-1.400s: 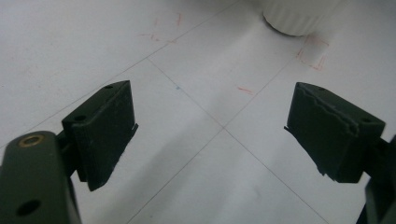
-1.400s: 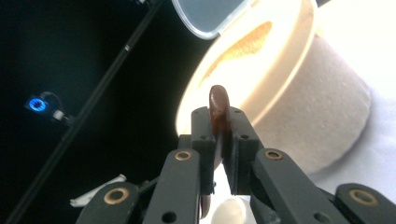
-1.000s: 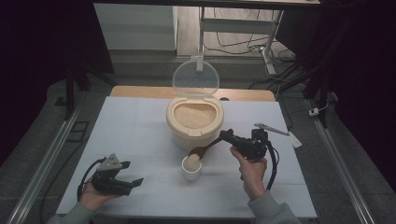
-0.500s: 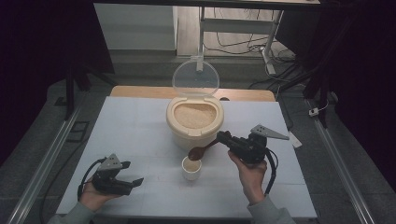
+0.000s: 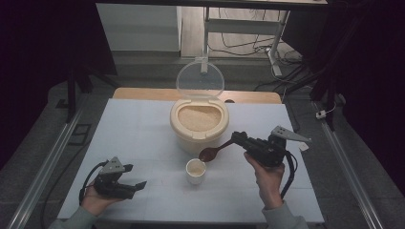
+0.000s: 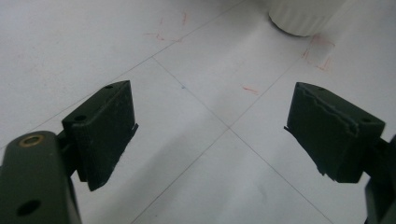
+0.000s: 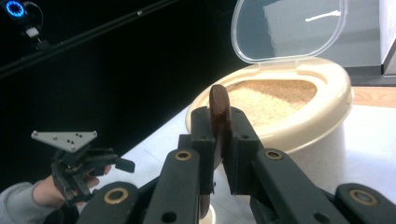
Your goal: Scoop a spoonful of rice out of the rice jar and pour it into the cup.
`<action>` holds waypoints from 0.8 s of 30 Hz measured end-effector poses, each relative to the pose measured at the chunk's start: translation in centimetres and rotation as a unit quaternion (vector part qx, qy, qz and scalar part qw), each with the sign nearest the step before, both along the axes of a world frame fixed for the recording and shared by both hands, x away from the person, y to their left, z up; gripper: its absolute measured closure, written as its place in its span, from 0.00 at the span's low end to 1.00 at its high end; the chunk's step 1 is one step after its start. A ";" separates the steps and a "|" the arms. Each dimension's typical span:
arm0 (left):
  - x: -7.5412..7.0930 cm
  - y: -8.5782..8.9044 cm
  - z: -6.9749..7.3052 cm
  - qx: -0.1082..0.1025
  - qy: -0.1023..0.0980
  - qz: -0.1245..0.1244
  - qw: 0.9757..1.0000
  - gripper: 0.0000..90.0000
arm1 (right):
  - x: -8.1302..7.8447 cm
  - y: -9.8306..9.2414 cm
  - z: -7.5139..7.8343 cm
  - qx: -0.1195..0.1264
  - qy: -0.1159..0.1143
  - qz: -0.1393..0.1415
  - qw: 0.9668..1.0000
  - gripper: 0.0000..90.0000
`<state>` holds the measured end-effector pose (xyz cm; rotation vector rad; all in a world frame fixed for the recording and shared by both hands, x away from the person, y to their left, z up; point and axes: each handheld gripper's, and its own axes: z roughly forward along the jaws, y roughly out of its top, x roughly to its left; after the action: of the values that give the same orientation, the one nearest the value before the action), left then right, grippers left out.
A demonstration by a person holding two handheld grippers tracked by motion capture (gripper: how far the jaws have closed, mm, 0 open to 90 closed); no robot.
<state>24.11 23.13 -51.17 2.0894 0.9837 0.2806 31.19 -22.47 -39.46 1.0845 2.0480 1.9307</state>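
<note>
- Spoon (image 5: 216, 150) — a dark brown one — is pinched by its handle in the right gripper (image 5: 240, 140), with its bowl hanging just above and to the right of the small white cup (image 5: 196, 171), close in front of the rice container (image 5: 199, 125).
- Right gripper's jaws are clamped narrowly on the handle; in the right gripper view the spoon (image 7: 219, 109) stands edge-on between the pads, rising past their tips.
- Left gripper (image 5: 135, 185) rests low on the table (image 5: 133, 129) at the near left, well apart from the cup, its jaws spread wide with nothing between them.
- Spoon's long axis runs across the table in the high view, from the gripper on the right down to the bowl on the left, tilted slightly downward at the bowl end; the bowl points toward the cup and the container.
- Risk: the grip is far back on a thin handle, so the spoon could pivot or twist between the pads — any grains in the bowl would likely scatter on the table.
- Risk: the bowl hangs close to the cup's rim; a low sweep could probably clip the light cup and tip it.
- Whether the spoon's bowl carries rice cannot be told.
</note>
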 end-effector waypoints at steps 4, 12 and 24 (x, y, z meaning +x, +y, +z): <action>0.0 0.0 0.0 0.001 0.000 0.000 1.000 0.17 | 0.1 -0.9 0.4 -0.018 -0.002 0.002 1.000 0.93; 0.0 0.1 -0.1 0.001 0.000 0.001 1.000 0.17 | 0.0 -2.0 1.3 -0.090 -0.007 0.010 0.996 0.93; -0.1 0.2 -0.1 0.000 -0.001 0.003 1.000 0.17 | 0.3 -1.3 0.8 -0.136 0.035 0.068 0.988 0.93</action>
<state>23.98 23.38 -51.29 2.0871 0.9885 0.2855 31.52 -23.74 -38.65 0.9852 2.3937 1.6233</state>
